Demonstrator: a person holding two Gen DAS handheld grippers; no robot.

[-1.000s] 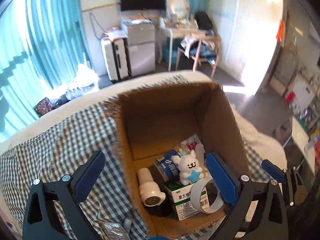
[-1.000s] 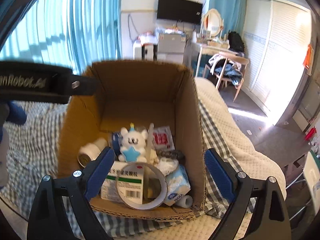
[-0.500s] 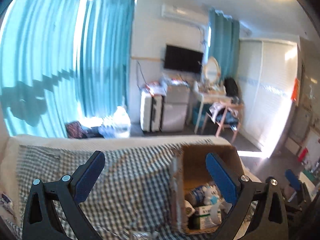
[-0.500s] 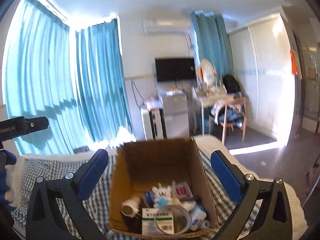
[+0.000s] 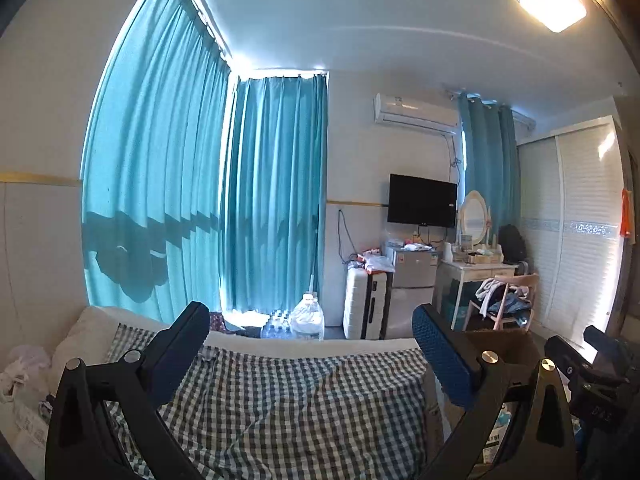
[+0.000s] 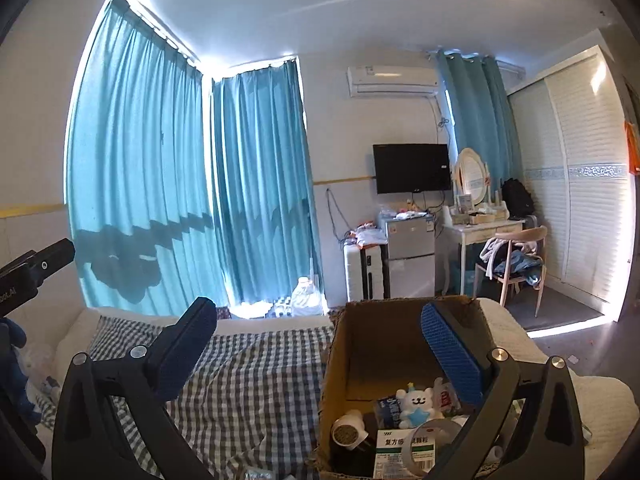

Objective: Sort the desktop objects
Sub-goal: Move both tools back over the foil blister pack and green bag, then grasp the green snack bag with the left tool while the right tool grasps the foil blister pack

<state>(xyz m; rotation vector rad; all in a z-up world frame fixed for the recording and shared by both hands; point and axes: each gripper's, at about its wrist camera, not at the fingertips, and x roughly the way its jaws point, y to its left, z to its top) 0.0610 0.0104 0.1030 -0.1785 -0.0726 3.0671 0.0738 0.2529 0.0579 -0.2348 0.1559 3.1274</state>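
Teal curtains (image 5: pixel 180 200) and a wall television (image 5: pixel 423 200) fill my left wrist view, with checked cloth (image 5: pixel 288 408) spread below. My left gripper (image 5: pixel 316 364) has its jaws spread wide on nothing. The cardboard box (image 5: pixel 516 340) shows only as a sliver low on the right, behind the right finger, so it lies well off this gripper's line.

From my right wrist view the box (image 6: pixel 380 344) sits low and right of centre, open, its right wall behind the right finger. My right gripper (image 6: pixel 320 360) has jaws that have just been opening, fully spread and empty. Inside lie a white bear toy (image 6: pixel 416 402), a medicine carton (image 6: pixel 396 452) and a tape ring (image 6: pixel 436 440). I judge the right hand nearer.
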